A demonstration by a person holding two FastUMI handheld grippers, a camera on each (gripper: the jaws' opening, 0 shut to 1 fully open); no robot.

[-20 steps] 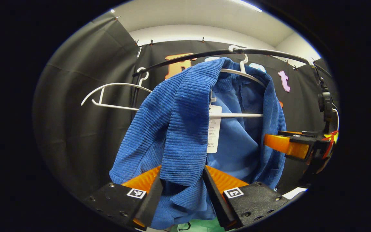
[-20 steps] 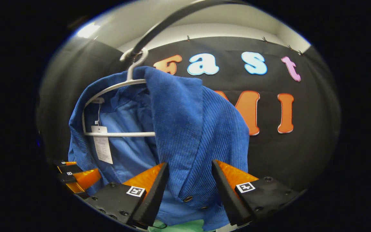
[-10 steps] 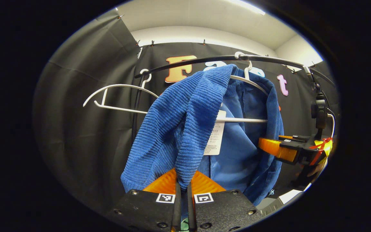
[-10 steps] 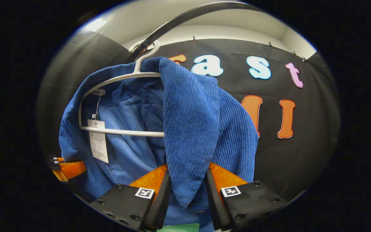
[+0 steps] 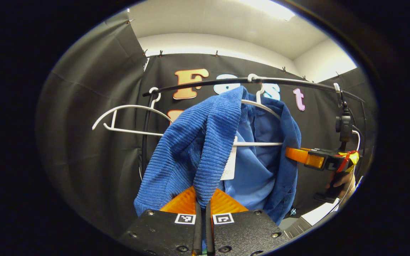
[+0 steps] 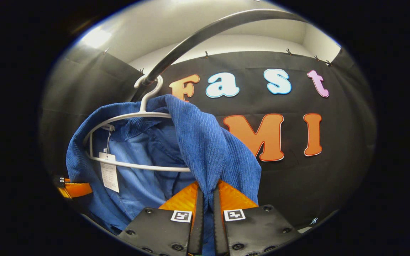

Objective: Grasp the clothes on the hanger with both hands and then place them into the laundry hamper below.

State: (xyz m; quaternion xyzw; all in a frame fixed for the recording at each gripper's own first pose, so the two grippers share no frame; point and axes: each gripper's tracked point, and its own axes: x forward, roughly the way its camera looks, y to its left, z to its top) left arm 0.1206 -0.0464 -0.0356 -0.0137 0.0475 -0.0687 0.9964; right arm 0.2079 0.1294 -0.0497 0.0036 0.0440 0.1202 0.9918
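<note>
Both claws clamped on blue jacket (image 5: 205,142), hems cut off

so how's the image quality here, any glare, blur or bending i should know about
Left gripper view: the ceiling light blows out to white, the rail bows from fisheye distortion, and the blue jacket's ribbing stays crisp. Right gripper view: a glare patch sits on the ceiling, the rail arcs strongly, and the jacket and hanger look sharp, with no motion blur.
</note>
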